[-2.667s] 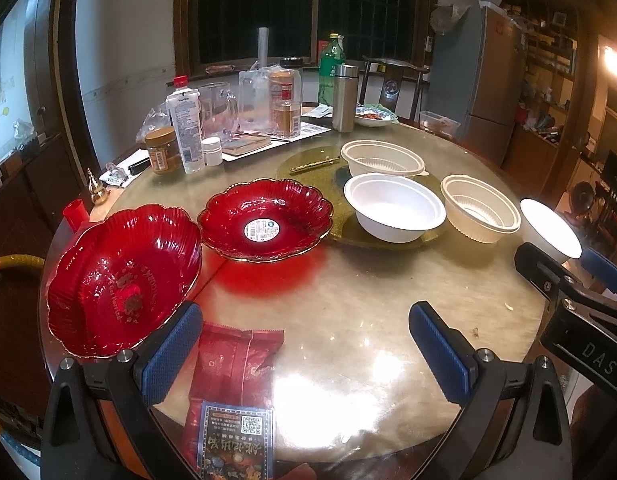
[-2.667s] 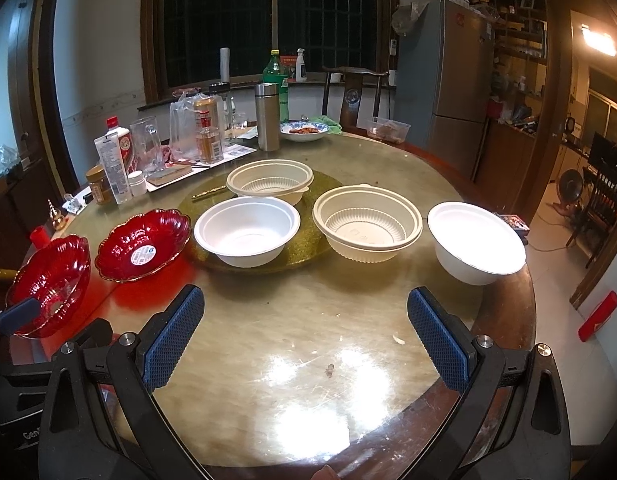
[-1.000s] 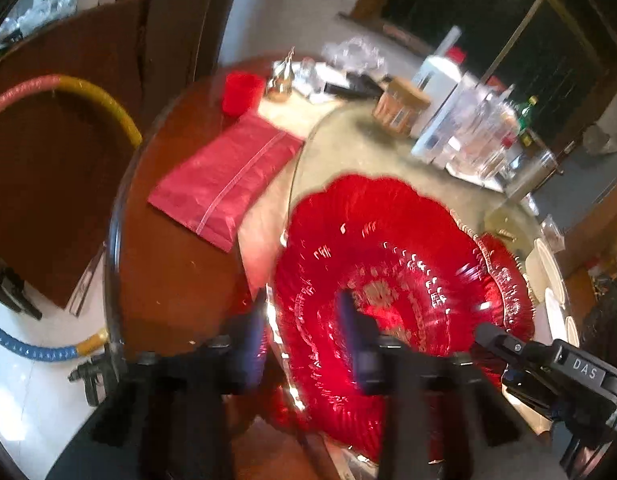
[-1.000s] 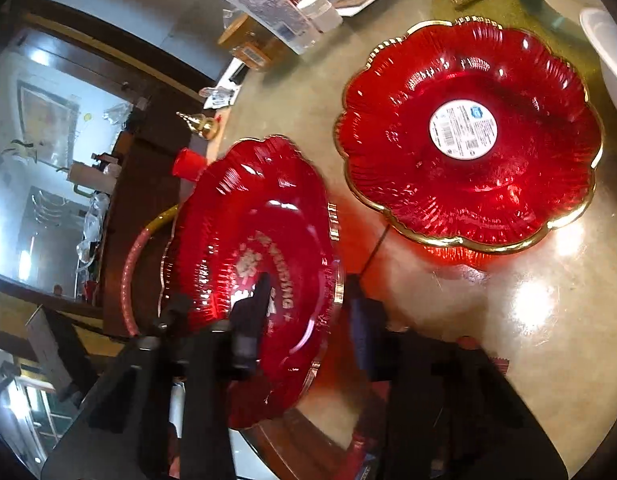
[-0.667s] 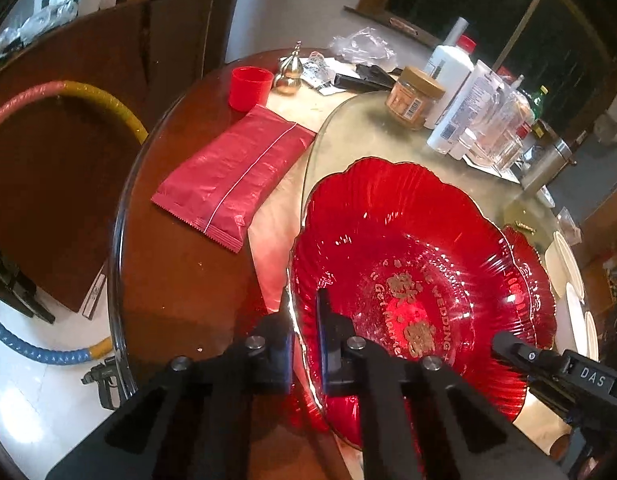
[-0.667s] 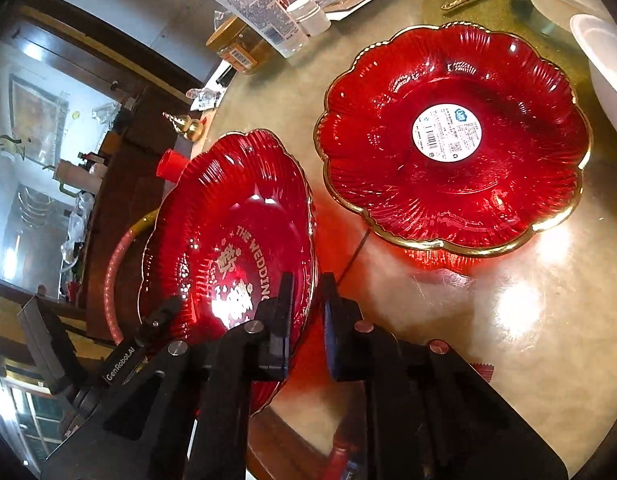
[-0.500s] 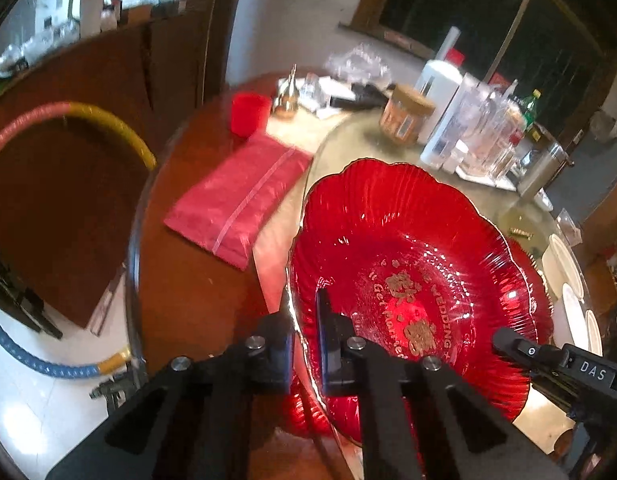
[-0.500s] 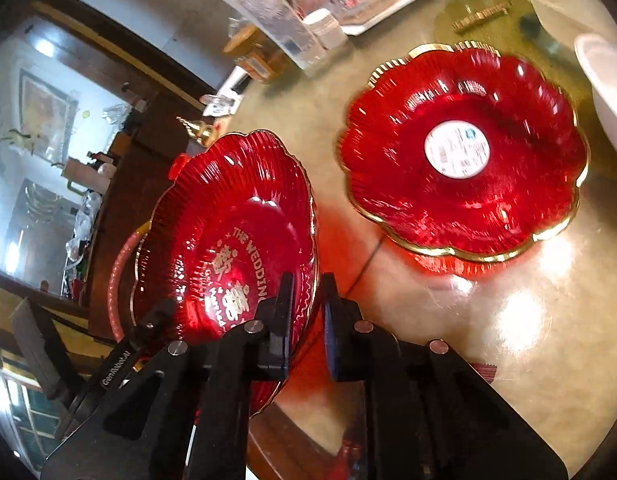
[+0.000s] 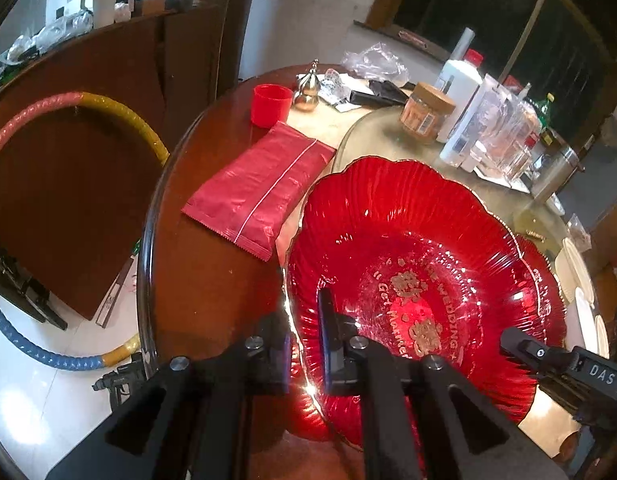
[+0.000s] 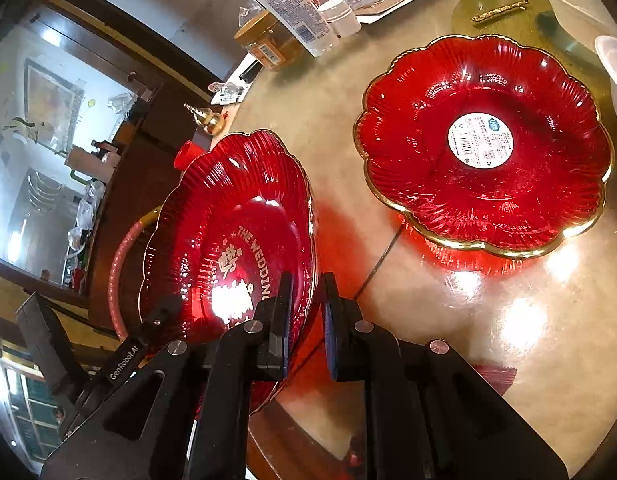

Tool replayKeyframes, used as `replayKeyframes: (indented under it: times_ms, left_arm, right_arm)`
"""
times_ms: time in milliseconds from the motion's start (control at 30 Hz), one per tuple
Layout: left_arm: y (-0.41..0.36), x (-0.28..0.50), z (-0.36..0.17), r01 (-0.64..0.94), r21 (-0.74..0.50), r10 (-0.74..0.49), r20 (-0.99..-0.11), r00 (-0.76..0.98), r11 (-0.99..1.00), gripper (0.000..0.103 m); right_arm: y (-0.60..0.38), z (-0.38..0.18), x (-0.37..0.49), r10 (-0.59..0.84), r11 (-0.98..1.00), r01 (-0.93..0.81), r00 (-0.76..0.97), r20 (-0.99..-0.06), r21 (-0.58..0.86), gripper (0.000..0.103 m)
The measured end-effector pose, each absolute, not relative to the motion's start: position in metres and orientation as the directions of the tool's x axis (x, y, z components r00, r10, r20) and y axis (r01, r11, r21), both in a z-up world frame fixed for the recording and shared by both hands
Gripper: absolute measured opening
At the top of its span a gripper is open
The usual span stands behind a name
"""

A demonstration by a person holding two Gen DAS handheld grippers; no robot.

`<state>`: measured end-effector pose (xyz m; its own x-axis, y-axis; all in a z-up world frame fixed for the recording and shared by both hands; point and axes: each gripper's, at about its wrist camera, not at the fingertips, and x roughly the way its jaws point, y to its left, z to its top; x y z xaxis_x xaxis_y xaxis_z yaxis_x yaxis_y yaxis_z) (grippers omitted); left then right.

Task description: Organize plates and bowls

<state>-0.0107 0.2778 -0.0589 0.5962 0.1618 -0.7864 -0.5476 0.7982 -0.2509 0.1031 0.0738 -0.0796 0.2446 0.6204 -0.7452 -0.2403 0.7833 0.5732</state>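
1. The left gripper (image 9: pixel 304 344) is pinched narrow over the rim of the lettered plate (image 9: pixel 420 276); one pad sits outside the rim, the other inside the dish

2. The right gripper (image 10: pixel 306 316) is likewise clamped on that plate's (image 10: pixel 236 240) opposite rim, its jaws close together with the gold edge between them

3. The plate lies ahead of both jaw pairs, tilted, and appears raised off the table (image 10: pixel 488 320), though I cannot tell whether any edge touches it

4. The second plate (image 10: pixel 484 148), the one with a white sticker, sits flat on the table, ahead and to the right of the right jaws, well apart from the held plate

5. A white bowl (image 10: pixel 616 76) shows at the far right edge beyond the sticker plate; other bowls are mostly out of view

6. A red packet (image 9: pixel 260 192) and red cup (image 9: pixel 270 104) lie ahead-left of the left jaws

7. Judged progress: early. Nothing is stacked; one plate is gripped, likely to go onto the sticker plate, and the bowls remain unsorted
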Motion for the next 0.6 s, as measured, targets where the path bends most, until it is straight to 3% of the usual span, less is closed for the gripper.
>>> replayKeyframes:
  times_ms: [133, 167, 233, 300, 367, 600]
  left_arm:
    - [0.278, -0.009, -0.065, -0.551, -0.254, 0.154, -0.795, 0.587, 0.795, 0.012]
    - [0.276, -0.009, -0.065, -0.548, -0.247, 0.159, -0.792, 0.589, 0.799, 0.017]
    - [0.276, -0.011, -0.063, -0.554, -0.235, 0.178, -0.787, 0.591, 0.799, 0.031]
    - [0.277, -0.015, -0.059, -0.56, -0.243, 0.189, -0.774, 0.604, 0.792, 0.06]
    - [0.279, -0.021, -0.054, -0.575, -0.244, 0.219, -0.755, 0.618, 0.781, 0.074]
    - [0.289, -0.042, -0.031, -0.616, -0.27, 0.289, -0.699, 0.654, 0.74, 0.077]
  right_arm:
    - [0.073, -0.084, 0.105, 0.627, 0.778, -0.218, 0.218, -0.748, 0.589, 0.014]
    - [0.072, -0.086, 0.105, 0.632, 0.775, -0.214, 0.211, -0.746, 0.595, 0.014]
    - [0.071, -0.087, 0.105, 0.64, 0.768, -0.207, 0.204, -0.74, 0.607, 0.014]
    - [0.07, -0.086, 0.104, 0.645, 0.764, -0.207, 0.204, -0.737, 0.611, 0.015]
    - [0.066, -0.082, 0.102, 0.648, 0.761, -0.205, 0.216, -0.73, 0.615, 0.015]
    - [0.035, -0.063, 0.093, 0.689, 0.723, -0.201, 0.267, -0.673, 0.661, 0.016]
